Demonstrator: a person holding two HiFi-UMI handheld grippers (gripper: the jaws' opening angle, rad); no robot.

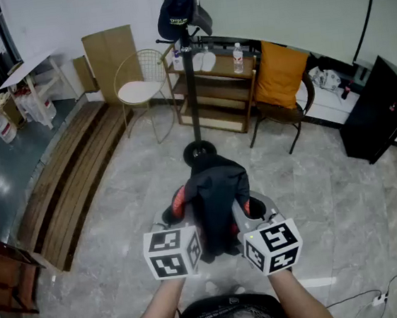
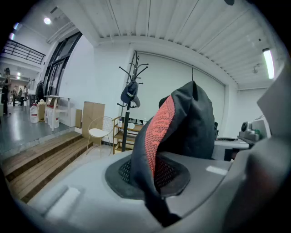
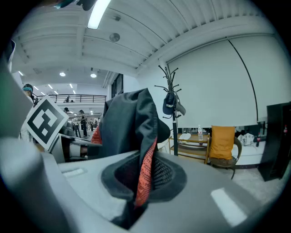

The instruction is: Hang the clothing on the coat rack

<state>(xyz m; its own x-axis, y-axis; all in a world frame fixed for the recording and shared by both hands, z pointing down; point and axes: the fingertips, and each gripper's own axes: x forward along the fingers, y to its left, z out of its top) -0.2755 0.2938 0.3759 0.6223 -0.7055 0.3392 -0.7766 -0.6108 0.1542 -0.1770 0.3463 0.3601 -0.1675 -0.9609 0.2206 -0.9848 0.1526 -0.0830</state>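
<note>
Approach step, seemingly: holding dark jacket [image 1: 213, 196] clamped in left tool [image 1: 180, 210] and right tool [image 1: 250, 209], facing distant coat rack [image 1: 189, 70], next needing nearing and raising.

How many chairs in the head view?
2. A white-seated wire chair left of the coat rack; a dark chair holding an orange cushion right of it. More may be hidden.
</note>
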